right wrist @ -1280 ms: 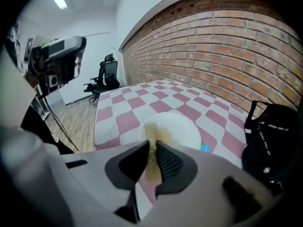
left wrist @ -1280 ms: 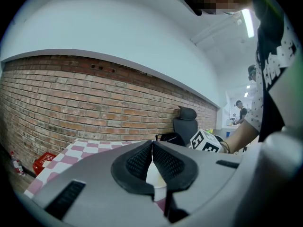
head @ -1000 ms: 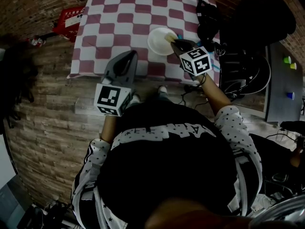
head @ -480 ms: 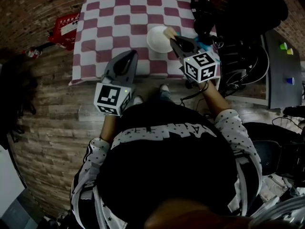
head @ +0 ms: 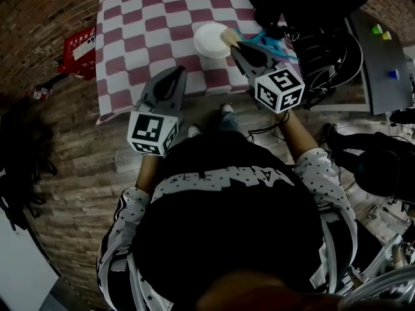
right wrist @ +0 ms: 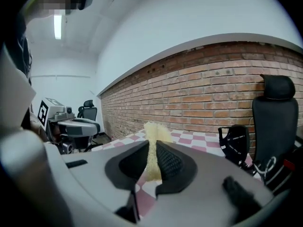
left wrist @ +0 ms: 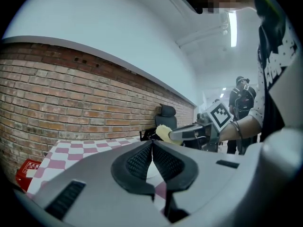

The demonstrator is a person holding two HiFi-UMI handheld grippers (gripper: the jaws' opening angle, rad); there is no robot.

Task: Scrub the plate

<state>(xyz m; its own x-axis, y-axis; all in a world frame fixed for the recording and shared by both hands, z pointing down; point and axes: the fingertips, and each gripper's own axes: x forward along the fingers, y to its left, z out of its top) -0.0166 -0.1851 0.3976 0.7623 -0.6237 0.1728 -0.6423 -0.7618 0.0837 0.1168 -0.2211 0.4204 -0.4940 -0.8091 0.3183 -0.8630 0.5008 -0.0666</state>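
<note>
A white plate (head: 209, 42) and pale yellow sponge (head: 227, 37) over a maroon-and-white checked cloth (head: 142, 24), with a red box (head: 78, 44) beside the cloth and, at the cloth's near edge, the grey left gripper (head: 176, 72) and right gripper (head: 233, 45), both marked with black-and-white squares.

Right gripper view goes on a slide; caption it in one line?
Right gripper shut on a yellow sponge, checkered tablecloth and brick wall beyond.

White round plate (head: 211, 42) flat on checked cloth (head: 142, 24); yellow sponge (right wrist: 152, 148) btwn rt fingers (right wrist: 171, 162), at plate's edge.
</note>
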